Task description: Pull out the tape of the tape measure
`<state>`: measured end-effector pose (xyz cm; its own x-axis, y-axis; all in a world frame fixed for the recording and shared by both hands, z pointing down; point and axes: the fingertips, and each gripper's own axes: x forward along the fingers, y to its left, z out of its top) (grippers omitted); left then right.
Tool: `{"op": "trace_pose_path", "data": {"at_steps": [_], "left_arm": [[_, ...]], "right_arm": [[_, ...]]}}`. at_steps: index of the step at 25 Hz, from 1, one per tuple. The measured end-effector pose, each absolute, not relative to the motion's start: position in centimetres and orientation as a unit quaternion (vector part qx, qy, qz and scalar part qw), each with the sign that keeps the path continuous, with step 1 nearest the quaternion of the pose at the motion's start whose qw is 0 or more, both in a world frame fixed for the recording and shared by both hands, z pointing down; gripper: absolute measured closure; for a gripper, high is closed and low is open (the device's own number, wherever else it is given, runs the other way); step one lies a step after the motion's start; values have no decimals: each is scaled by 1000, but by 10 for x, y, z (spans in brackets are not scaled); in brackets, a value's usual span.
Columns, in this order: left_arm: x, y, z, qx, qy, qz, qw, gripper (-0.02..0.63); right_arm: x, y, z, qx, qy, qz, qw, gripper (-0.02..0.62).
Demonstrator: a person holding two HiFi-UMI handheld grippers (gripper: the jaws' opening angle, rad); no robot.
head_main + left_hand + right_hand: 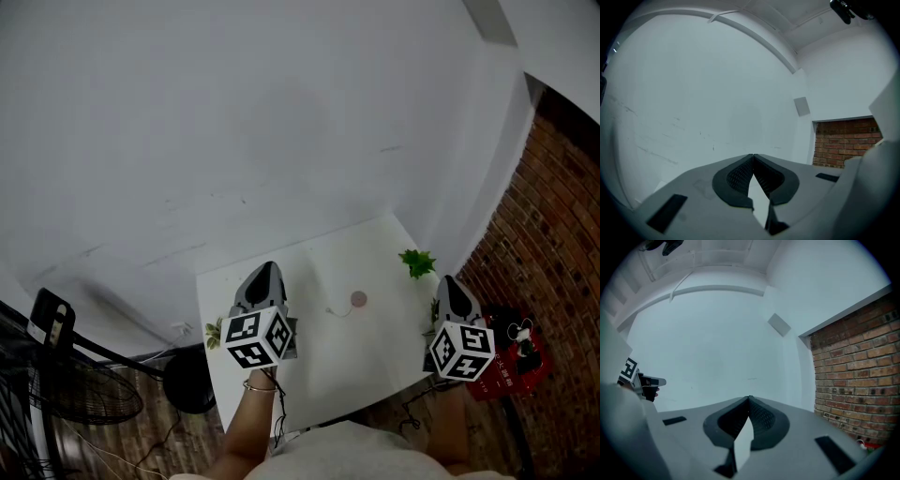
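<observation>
A small round pinkish tape measure [358, 299] lies on the white table [375, 366], with a short thin tail curling to its left. My left gripper [265, 275] hovers over the table's left part, left of the tape measure and apart from it. My right gripper [450, 284] is held at the table's right edge. In the left gripper view the jaws [753, 155] meet at their tips with nothing between them. The right gripper view shows the same: its tips [749, 398] touch, empty. Both gripper views look at the white wall, and the tape measure is out of their sight.
A small green plant [416, 262] stands at the table's far right corner, another sprig [215, 332] at the left edge. A black fan [80, 394] stands on the floor to the left. A brick wall [553, 244] and a red object [511, 361] are at right.
</observation>
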<state>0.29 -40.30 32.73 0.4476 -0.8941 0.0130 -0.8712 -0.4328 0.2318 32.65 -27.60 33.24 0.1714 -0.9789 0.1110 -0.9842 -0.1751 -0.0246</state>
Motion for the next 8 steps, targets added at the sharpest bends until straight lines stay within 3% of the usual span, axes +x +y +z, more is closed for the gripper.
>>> {"op": "trace_pose_path", "data": {"at_steps": [8], "left_arm": [[6,-401,332,845,-522,-52,104,594]], "right_arm": [[324,-274,337,761,-646,51,29,594]]}}
